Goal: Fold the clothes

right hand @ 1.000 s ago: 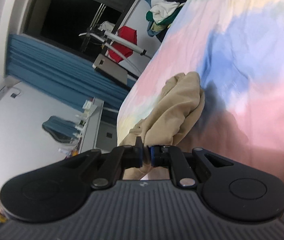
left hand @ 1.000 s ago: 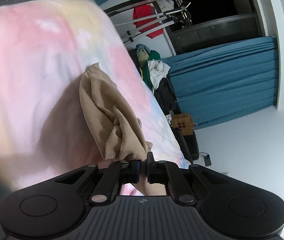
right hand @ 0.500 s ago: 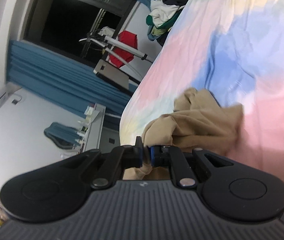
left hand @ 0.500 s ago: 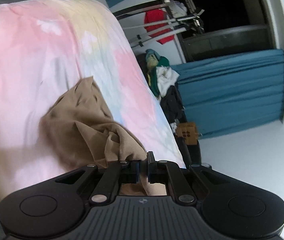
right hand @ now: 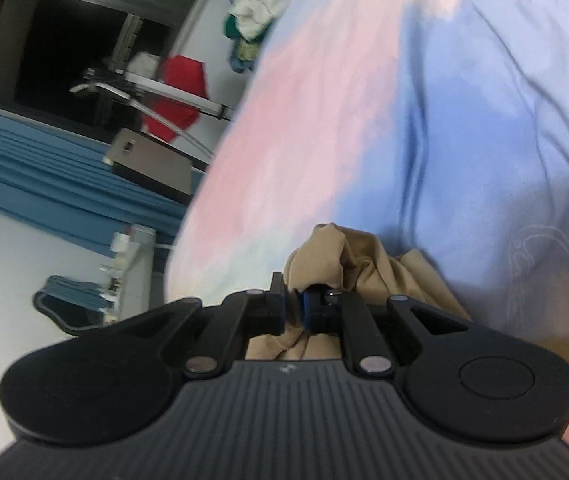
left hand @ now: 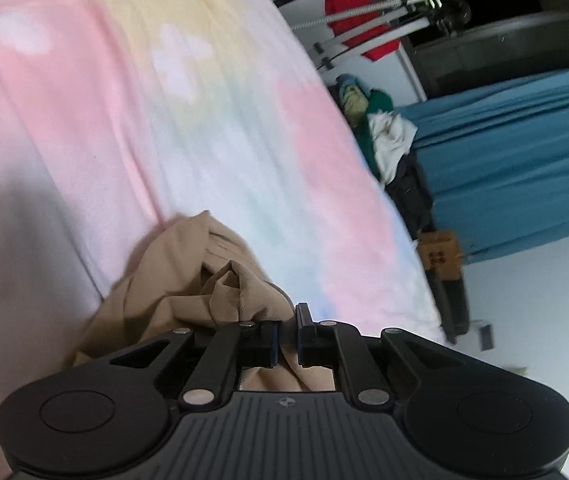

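Lowering now: left tongs (left hand: 286, 336) pinching tan garment (left hand: 188, 276), w/ right tongs (right hand: 293, 312) also clamping it; cloth that was hanging a sec ago is bunching onto the bed (left hand: 124, 100), prob. getting laid out for folding.

Left gripper (left hand: 286, 338) and right gripper (right hand: 293, 312): matte black ribbed bodies, round side discs, silver pivot pins, angled link arms, blue-edged pads on black fingers (left hand: 268, 340).
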Demonstrator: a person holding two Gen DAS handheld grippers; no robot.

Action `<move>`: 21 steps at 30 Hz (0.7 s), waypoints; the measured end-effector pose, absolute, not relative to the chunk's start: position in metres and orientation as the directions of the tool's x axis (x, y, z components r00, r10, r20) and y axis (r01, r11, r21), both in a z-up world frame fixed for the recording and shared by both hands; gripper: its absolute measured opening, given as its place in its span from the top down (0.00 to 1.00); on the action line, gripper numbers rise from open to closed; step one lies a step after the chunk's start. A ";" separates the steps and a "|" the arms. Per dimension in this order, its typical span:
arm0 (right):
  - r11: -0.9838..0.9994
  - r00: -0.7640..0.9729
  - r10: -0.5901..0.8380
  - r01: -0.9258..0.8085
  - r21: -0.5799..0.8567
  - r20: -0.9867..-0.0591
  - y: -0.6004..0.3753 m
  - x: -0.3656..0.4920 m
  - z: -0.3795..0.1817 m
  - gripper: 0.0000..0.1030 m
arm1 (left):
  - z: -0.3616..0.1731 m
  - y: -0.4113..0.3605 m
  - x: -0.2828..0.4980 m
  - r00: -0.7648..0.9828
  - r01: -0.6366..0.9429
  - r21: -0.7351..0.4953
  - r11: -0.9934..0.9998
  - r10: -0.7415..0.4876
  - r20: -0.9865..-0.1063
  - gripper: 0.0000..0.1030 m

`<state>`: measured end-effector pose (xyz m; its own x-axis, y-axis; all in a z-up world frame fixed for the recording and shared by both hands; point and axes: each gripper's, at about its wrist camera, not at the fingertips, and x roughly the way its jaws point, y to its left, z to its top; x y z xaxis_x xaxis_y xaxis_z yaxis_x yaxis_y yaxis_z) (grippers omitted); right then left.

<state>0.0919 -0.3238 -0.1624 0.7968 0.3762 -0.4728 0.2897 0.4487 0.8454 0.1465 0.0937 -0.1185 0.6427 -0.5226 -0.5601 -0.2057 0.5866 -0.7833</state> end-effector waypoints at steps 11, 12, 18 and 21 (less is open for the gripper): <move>0.579 0.829 0.403 0.097 0.809 -0.388 -0.313 0.082 -0.134 0.41 | -0.086 0.074 0.130 0.708 0.047 -0.687 0.725 -0.510 -0.488 0.37; 0.610 0.839 0.399 0.060 0.791 -0.371 -0.311 0.079 -0.126 0.41 | -0.079 0.070 0.125 0.725 0.089 -0.651 0.753 -0.498 -0.476 0.30; 0.840 0.841 0.344 -0.077 0.537 -0.418 -0.283 0.078 -0.103 0.42 | -0.075 0.031 0.118 0.740 0.200 -0.334 0.921 -0.366 -0.565 0.25; 0.906 0.803 0.294 -0.061 0.419 -0.519 -0.270 0.098 -0.119 0.43 | -0.089 0.019 0.123 0.715 0.210 -0.254 0.944 -0.326 -0.619 0.26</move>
<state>0.0979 -0.2696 -0.1188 0.8026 0.2941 -0.5189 -0.0609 0.9059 0.4191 0.1232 0.0191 -0.0893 0.7146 -0.3258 -0.6190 0.2101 0.9440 -0.2543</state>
